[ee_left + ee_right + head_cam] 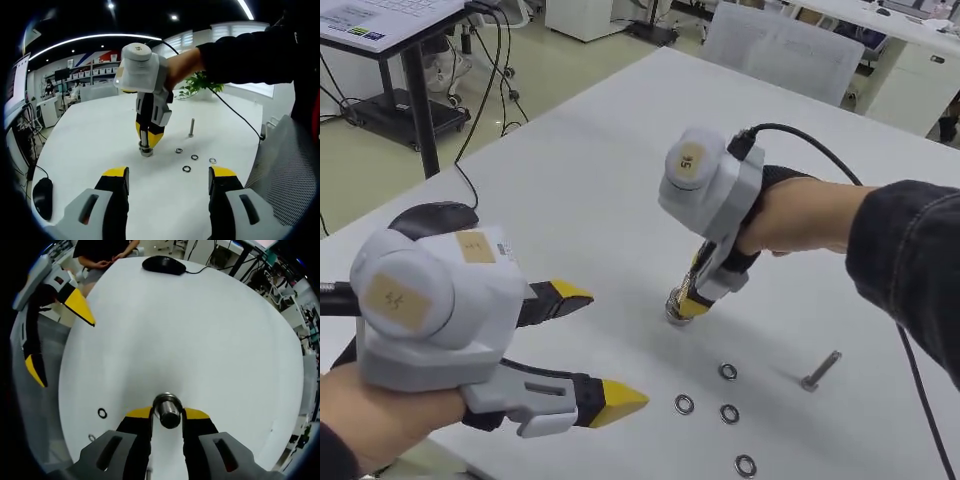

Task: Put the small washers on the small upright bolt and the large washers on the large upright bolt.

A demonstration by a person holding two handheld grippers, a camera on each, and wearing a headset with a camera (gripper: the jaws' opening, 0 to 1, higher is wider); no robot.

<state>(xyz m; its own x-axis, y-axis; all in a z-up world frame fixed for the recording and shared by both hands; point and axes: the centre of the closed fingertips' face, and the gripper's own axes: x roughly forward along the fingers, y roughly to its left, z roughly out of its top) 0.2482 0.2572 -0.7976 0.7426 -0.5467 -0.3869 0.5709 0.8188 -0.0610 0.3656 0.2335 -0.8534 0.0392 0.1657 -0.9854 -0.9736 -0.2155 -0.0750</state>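
Fig.: white table (570, 170) w/ two hand-held grippers, head view. R gripper (688, 300) points steeply down at mid-table, jaws closed tight on the large bolt (675, 310). The bolt stands upright w/ its lower end on the tabletop. In the R gripper view the large bolt (168, 411) is seen end-on, pinched between the yellow-tipped fingers (140, 413) w/ no gap on either side. In the L gripper view the R gripper (148, 140) comes down from above onto the large bolt (145, 149), whose wider base rests on the table. Whether any washer already sits on that bolt cannot be told. L gripper (595, 346), lower left in head view, is held at the table's near edge, jaws wide apart and holding nothing. Its own view agrees: L gripper (170, 175) shows bare table between its tips, well short of the parts. The small bolt (820, 370) stands apart from the large one, on its right in head view. In the L gripper view the small bolt (191, 127) is clearly upright, head down. Four washers (729, 413) lie flat & loose on the table, nearer the person than both bolts, none on either bolt. They form a small cluster in the L gripper view, washers (186, 168), just right of the large bolt. Large vs. small sizes cannot be told apart. A black mouse (432, 215) w/ cable lies on the table behind the L gripper.
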